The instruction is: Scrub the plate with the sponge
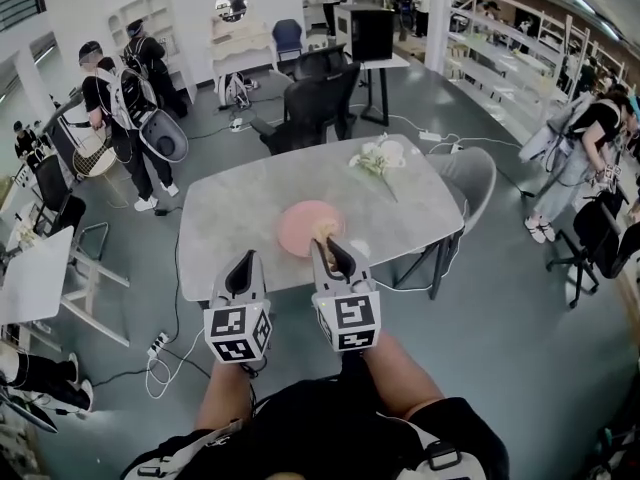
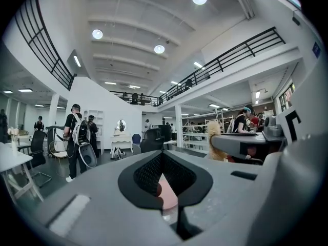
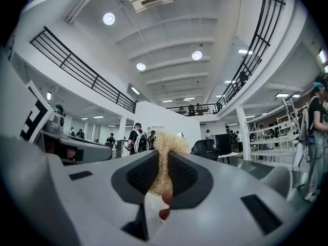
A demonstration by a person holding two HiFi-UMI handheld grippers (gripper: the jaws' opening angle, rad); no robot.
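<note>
A round pink plate (image 1: pixel 300 223) lies on the grey table (image 1: pixel 240 218), near its front edge. My right gripper (image 1: pixel 330 250) hovers over the plate's near rim, shut on a fluffy yellowish sponge (image 1: pixel 324 232). In the right gripper view the sponge (image 3: pixel 163 152) stands up between the dark pads (image 3: pixel 184 174). My left gripper (image 1: pixel 244 266) is to the left of the plate at the table's front edge, shut and holding nothing. Through its jaws a strip of the plate (image 2: pixel 166 192) shows, and the sponge (image 2: pixel 214 137) shows at the right.
A bunch of white flowers (image 1: pixel 378 155) lies on the table's far right part. Black chairs (image 1: pixel 312 103) stand behind the table and a grey chair (image 1: pixel 478 176) at its right end. A white table (image 1: pixel 30 278) is at the left. People stand around the room.
</note>
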